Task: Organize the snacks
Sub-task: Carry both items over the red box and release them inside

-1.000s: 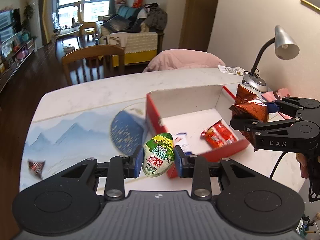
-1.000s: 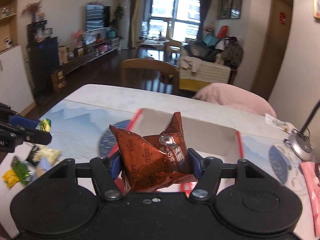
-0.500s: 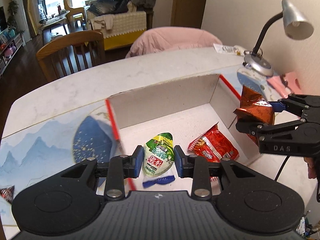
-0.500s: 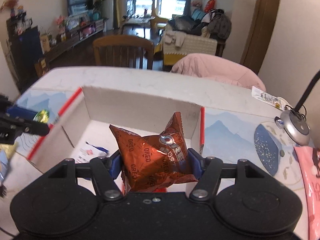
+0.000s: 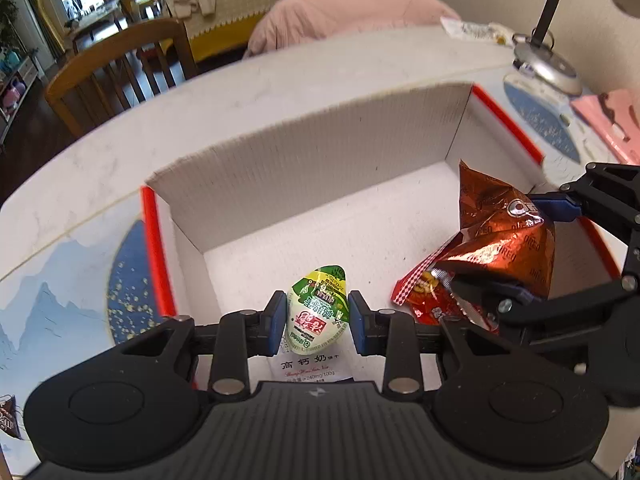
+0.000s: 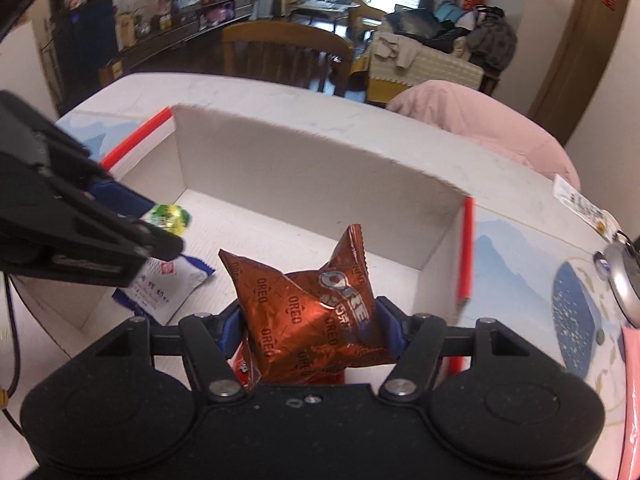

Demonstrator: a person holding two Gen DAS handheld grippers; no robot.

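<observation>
1. Left wrist view: left gripper (image 5: 317, 317) is clamped on a green-and-white snack pouch (image 5: 317, 312), held low inside the white cardboard box (image 5: 312, 184), over a white milk-candy packet (image 5: 308, 368) that lies on the box floor. A red snack packet (image 5: 436, 300) already lies in the box at 3 o'clock from the pouch. The right gripper (image 5: 516, 256) comes in from 3 o'clock, gripping an orange Oreo bag (image 5: 508, 236) above that red packet. One dark wrapper (image 5: 8, 420) sits on the table at 9 o'clock, outside the box (not yet collected).

2. Right wrist view: right gripper (image 6: 310, 330) squeezes the Oreo bag (image 6: 312, 312), inside the box walls (image 6: 312, 176). Left gripper (image 6: 160, 232) enters at 9 o'clock with the green pouch (image 6: 170, 216); the white packet (image 6: 164, 284) lies beneath.

3. Progress, my read: two snacks boxed, two more over the box awaiting release, at least one left on the table.
</observation>
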